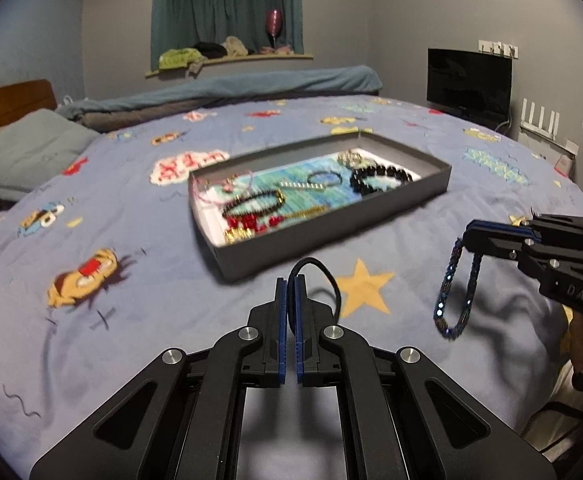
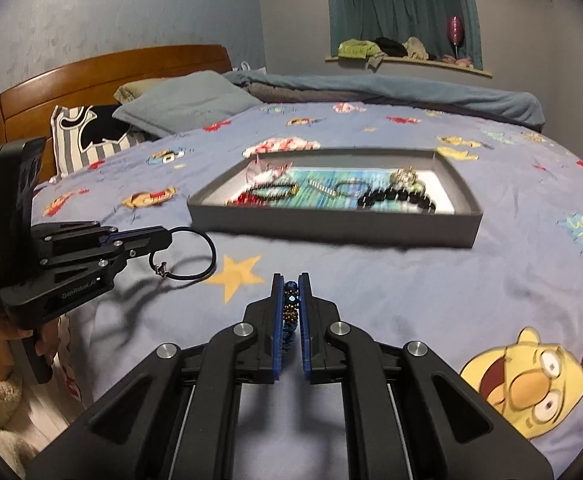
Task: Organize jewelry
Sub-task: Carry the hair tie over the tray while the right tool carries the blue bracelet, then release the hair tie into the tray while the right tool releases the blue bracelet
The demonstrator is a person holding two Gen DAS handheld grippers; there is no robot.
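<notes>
Black cord clamped in left gripper.

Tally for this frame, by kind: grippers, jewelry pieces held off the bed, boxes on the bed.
Grippers: 2, the left gripper and the right gripper
Held pieces: 2, a black cord loop in the left and a blue beaded bracelet in the right
Boxes: 1, the grey box; its contents are too blurred to count
Total: 5
</notes>
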